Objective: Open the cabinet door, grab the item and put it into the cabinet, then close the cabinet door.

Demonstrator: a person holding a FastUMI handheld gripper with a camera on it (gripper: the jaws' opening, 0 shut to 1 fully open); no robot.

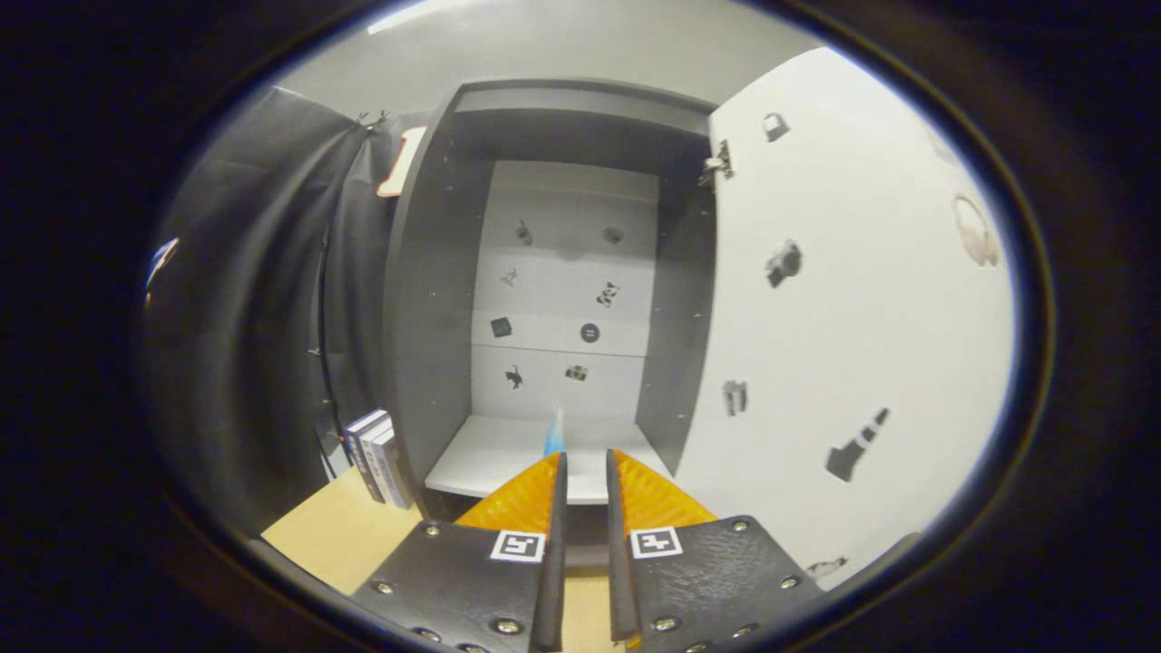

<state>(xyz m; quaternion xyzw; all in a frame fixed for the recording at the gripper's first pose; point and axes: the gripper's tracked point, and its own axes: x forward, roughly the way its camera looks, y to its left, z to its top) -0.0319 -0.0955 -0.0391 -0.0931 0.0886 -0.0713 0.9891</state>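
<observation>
The grey cabinet (426, 299) stands straight ahead with its inside showing. Its white door (853, 299) is swung wide to the right, hinge (718, 166) at the top. A slender pale blue item (554, 433) stands upright on the cabinet's white floor (490, 458), just beyond my left fingertip. My gripper (586, 456) hovers in front of the cabinet's bottom edge. Its fingers are slightly apart, with a narrow gap and nothing between them. Neither finger touches the item.
Several books (376, 453) stand upright against the cabinet's left outer wall on a light wooden tabletop (340, 535). Black cloth hangs to the left. The cabinet's back panel (562, 290) and the door carry small dark stickers.
</observation>
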